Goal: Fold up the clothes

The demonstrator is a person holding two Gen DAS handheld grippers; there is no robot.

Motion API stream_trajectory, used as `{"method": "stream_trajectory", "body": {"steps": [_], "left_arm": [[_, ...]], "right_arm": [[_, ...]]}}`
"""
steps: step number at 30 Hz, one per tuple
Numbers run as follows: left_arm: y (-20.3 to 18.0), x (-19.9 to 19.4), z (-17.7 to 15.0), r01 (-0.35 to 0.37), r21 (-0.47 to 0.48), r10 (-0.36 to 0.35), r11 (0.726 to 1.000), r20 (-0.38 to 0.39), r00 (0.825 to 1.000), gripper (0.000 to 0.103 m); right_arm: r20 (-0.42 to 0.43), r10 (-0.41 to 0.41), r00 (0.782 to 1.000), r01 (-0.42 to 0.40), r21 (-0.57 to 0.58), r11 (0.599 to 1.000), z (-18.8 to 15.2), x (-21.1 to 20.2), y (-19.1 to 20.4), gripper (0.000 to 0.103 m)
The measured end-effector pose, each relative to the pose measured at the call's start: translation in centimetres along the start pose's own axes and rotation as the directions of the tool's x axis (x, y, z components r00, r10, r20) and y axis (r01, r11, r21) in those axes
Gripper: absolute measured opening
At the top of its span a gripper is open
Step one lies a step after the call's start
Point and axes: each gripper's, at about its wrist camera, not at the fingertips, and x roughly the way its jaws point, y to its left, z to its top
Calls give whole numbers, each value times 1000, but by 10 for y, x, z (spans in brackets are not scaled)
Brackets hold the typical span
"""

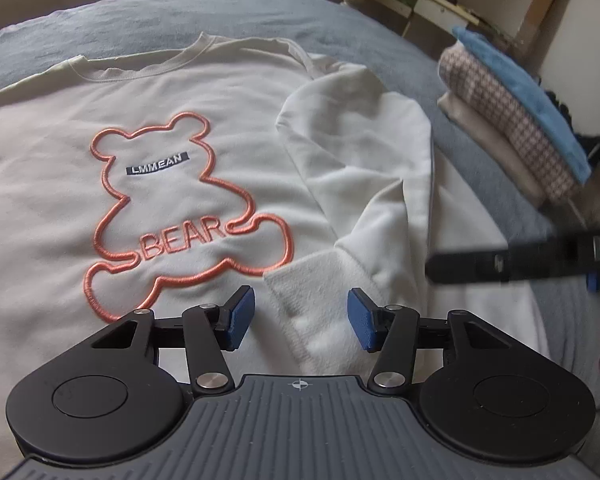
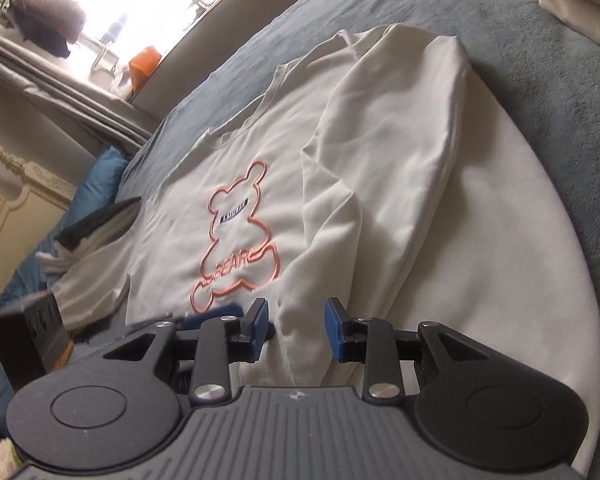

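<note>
Item: cream sweatshirt (image 1: pixel 188 128), face-up on grey bed (image 1: pixel 260 12), right sleeve (image 1: pixel 364 168) folded inward.
Left tongs (image 1: pixel 300 320): apart, cuff at 12 o'clock, ungripped.
Right tongs (image 2: pixel 296 330): apart, straddling cuff.
Risk: sleeve slipping back off the body if nudged; folded stack (image 1: pixel 512 120) at 2 o'clock close enough to snag.

Cream sweatshirt (image 1: pixel 60 128) flat on the grey bed (image 1: pixel 148 16), face up, pink bear outline (image 1: pixel 188 216) reading "BEAR". One sleeve (image 1: pixel 364 152) is folded in across the body, ribbed cuff (image 1: pixel 312 292) toward the hem.
</note>
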Motion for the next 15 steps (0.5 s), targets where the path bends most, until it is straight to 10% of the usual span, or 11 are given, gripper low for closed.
{"method": "stream_trajectory", "body": {"steps": [9,15], "left_arm": [[8,3,-3,-5,-42,6,999,27,1000,7],[33,-19,-4,15,-164,0,986,90,996,0]], "right_arm": [[-9,-78,997,77,-71,994,-14,3,4,33],[14,-105,994,106,-204,973,-19,0,23,33]]}}
